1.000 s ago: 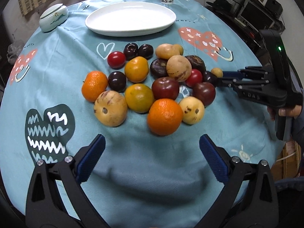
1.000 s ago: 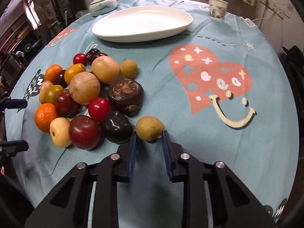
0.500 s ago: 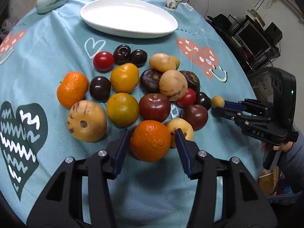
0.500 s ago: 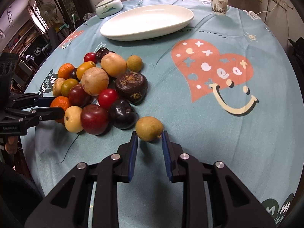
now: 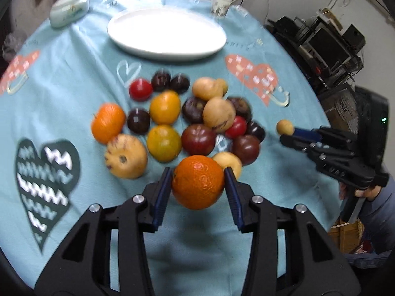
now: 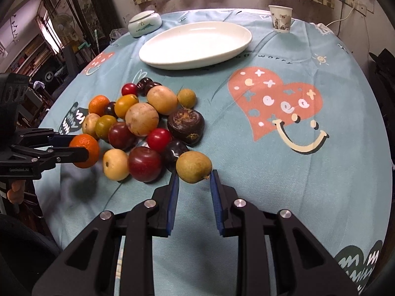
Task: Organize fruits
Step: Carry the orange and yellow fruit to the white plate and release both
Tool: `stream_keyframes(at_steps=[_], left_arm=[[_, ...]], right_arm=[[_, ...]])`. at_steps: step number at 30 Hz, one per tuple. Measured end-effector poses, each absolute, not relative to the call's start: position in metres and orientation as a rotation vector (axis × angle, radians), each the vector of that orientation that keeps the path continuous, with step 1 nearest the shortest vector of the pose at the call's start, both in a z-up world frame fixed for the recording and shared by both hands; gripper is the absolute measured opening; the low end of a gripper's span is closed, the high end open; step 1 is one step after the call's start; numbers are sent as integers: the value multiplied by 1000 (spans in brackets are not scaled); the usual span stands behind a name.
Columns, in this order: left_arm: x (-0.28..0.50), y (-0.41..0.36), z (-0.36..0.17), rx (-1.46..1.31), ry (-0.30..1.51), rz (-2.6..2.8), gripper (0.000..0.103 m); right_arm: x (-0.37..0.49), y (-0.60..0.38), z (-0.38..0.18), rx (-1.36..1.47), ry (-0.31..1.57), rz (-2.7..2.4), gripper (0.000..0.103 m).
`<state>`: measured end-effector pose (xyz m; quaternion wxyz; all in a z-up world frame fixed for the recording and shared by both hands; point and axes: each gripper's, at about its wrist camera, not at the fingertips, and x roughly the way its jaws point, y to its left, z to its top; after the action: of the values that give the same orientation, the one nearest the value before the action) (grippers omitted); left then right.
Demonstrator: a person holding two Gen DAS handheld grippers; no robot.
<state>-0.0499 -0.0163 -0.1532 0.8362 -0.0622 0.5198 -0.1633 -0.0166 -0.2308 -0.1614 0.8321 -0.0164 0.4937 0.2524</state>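
Observation:
A pile of mixed fruit [image 5: 197, 138] lies mid-table on the blue cloth. My left gripper [image 5: 197, 172] has its jaws closing on a large orange [image 5: 197, 185]; the blue pads press its sides and it hangs just above the cloth, near the pile's front edge. In the right wrist view the same orange [image 6: 88, 145] shows at the left, in the left gripper [image 6: 82, 149]. My right gripper [image 6: 193, 172] is shut on a small tan-brown round fruit [image 6: 193, 164], held slightly above the cloth beside the pile. A white oval plate [image 6: 195, 63] lies beyond the fruit.
A paper cup [image 6: 280, 18] stands at the far right of the table and a lidded ceramic bowl [image 6: 145, 23] at the far left. Shelves with electronics [image 5: 328, 46] stand past the right table edge. A person's hand [image 5: 365, 193] holds the right gripper's handle.
My left gripper moved forward from wide open, closed around the large orange and lifted it. My right gripper, still shut on the small tan fruit, rose a little off the cloth.

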Motion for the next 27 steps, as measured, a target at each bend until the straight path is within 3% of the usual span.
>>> stream_keyframes(at_steps=[15, 27], left_arm=[[8, -15, -39, 9, 871, -310, 44], [82, -10, -46, -28, 892, -286, 44]], right_arm=[[-11, -197, -86, 95, 832, 562, 26], [53, -178, -40, 59, 753, 523, 26]])
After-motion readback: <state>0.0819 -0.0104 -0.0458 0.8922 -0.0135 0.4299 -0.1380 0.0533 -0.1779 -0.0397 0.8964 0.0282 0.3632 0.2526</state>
